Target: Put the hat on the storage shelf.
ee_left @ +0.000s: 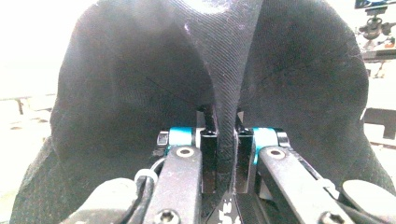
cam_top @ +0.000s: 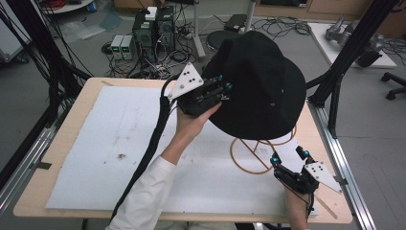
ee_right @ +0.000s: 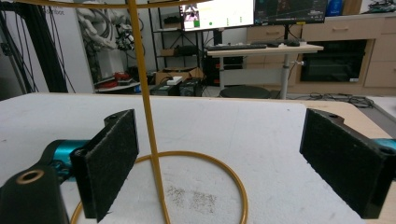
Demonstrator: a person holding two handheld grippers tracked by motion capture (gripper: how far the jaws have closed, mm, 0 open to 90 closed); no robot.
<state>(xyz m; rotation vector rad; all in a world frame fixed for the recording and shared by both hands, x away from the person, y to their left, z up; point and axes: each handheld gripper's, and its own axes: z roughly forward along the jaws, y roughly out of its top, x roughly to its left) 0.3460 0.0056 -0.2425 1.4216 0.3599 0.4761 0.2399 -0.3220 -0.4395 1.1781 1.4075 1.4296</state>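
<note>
The left gripper (cam_top: pixel 224 88) pinches the black hat's (cam_top: pixel 258 81) brim, holding it above the gold wire stand (cam_top: pixel 253 155) — the right gripper (cam_top: pixel 288 159) rests wide apart on the surface (cam_top: pixel 95 143), jaws flanking the stand's upright.

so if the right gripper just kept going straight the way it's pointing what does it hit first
Most likely the upright rod of the gold wire stand, which rises between the open jaws of the right gripper, nearer one pad; depth is hard to judge. Past it lies the white mat.
</note>
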